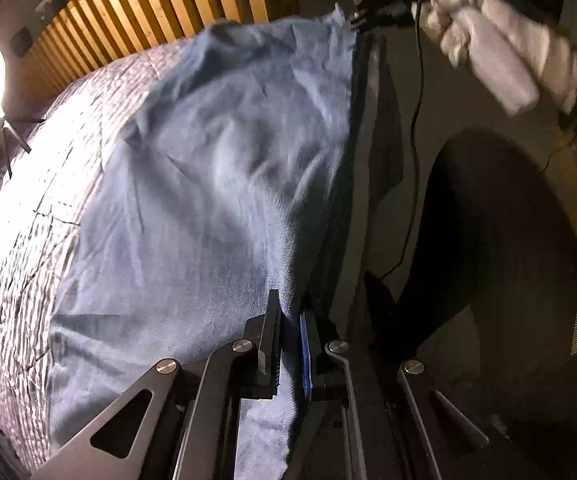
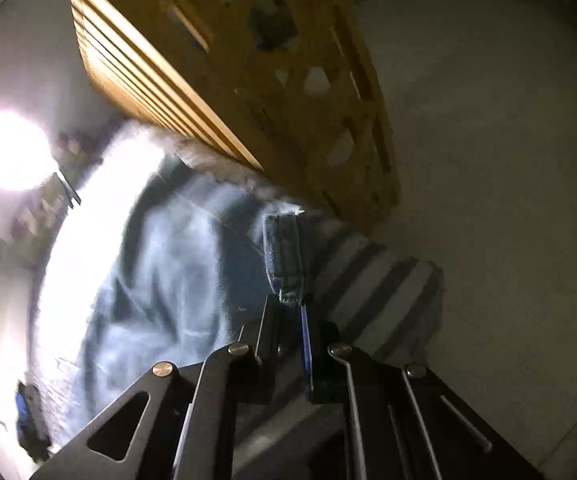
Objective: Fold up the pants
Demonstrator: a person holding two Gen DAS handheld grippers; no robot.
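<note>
Quilted bed [image 1: 20, 240], blue pants [image 1: 208, 160] spread on it

pants [image 1: 208, 168]: faded blue denim | glove [image 1: 488, 28]: white | slats [image 1: 160, 4]: yellow wood | bedcover [image 1: 20, 264]: grey textured

Both grippers point steeply down, the left gripper [image 1: 290, 320] and right gripper [image 2: 290, 312] each pinched on denim, a white-gloved hand [image 1: 488, 40] gripping the right one.

1. The left gripper [image 1: 290, 320] is built of matte black linkage bars with triangular cut-outs, joined by round silver screws.
2. Its fingers [image 1: 271, 332] are black, with a blue pad on the inner face of one.
3. The right gripper [image 2: 290, 316] has the same black bars, silver screws and blue pad.
4. The person's hand [image 1: 488, 36] wears a white glove, a thin black cable running beside it.
5. The person's leg [image 1: 488, 248] is clothed in black.
</note>
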